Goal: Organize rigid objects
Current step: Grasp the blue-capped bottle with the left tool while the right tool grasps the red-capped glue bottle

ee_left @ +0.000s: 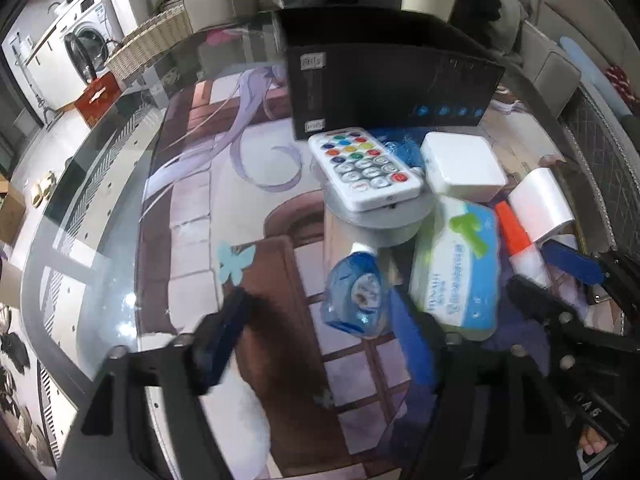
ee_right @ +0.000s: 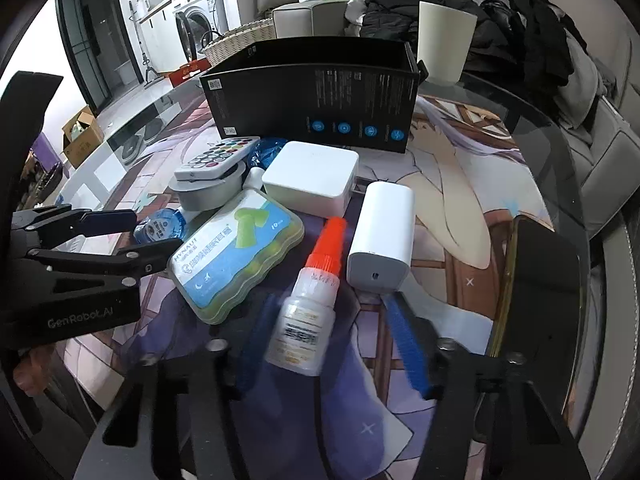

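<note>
In the right wrist view a glue bottle with an orange cap (ee_right: 308,308) lies on the printed mat between the blue pads of my right gripper (ee_right: 330,304). The jaws stand apart from it on both sides, so this gripper is open. In the left wrist view my left gripper (ee_left: 318,300) is open around a small blue round dispenser (ee_left: 356,300), without pressing on it. Behind these lie an earplug case (ee_left: 456,268), a white remote (ee_left: 364,164) on a grey tin (ee_left: 380,220), a white square box (ee_left: 460,164) and a white block (ee_right: 380,236). A black open box (ee_right: 312,100) stands at the back.
The mat covers a round glass table (ee_left: 100,216) whose edge curves close on the left. A white cup (ee_right: 444,40) stands behind the black box, and a dark flat slab (ee_right: 544,292) lies at the right. Clothes and a sofa lie beyond.
</note>
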Action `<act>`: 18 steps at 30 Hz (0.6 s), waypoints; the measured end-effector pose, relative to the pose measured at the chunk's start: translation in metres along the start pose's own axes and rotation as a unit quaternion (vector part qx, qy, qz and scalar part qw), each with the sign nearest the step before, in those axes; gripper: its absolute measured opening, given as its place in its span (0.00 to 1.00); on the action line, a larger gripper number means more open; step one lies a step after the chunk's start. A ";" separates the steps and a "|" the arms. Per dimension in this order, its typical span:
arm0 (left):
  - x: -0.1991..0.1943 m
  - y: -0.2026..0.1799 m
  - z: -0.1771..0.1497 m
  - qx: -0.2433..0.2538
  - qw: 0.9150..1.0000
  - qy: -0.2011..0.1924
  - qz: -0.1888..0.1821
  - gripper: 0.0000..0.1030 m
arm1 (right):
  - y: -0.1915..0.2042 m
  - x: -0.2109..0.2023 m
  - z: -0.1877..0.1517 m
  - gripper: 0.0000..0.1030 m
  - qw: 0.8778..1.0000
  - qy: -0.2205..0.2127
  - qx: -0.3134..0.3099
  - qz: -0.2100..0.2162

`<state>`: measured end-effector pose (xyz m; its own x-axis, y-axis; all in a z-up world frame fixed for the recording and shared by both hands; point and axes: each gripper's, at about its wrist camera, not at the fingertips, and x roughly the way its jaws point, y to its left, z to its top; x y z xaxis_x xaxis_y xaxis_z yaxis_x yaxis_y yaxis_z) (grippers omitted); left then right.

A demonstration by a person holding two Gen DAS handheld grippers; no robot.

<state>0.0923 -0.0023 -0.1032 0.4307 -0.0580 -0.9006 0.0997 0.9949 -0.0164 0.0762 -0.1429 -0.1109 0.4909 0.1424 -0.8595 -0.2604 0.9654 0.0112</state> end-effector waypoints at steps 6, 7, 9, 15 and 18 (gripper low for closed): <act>0.006 0.010 -0.003 -0.029 1.000 0.004 0.011 1.00 | -0.003 -0.002 0.001 0.40 1.000 0.003 0.001 0.006; 0.005 0.010 -0.003 -0.029 1.000 0.002 0.010 1.00 | -0.003 -0.002 0.001 0.40 1.000 0.003 0.002 0.007; 0.004 0.009 -0.005 -0.025 1.000 -0.001 0.009 1.00 | -0.003 -0.003 0.001 0.40 1.000 0.004 0.002 0.008; 0.003 0.009 -0.009 -0.013 1.000 -0.002 0.002 1.00 | -0.001 -0.004 0.001 0.40 1.000 0.003 -0.001 0.011; 0.005 0.007 -0.003 0.003 1.000 0.004 -0.007 0.92 | 0.000 -0.003 0.001 0.40 1.000 0.004 -0.002 0.011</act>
<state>0.0921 0.0044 -0.1089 0.4219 -0.0706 -0.9039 0.1113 0.9935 -0.0256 0.0753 -0.1435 -0.1074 0.4793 0.1612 -0.8627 -0.2740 0.9613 0.0274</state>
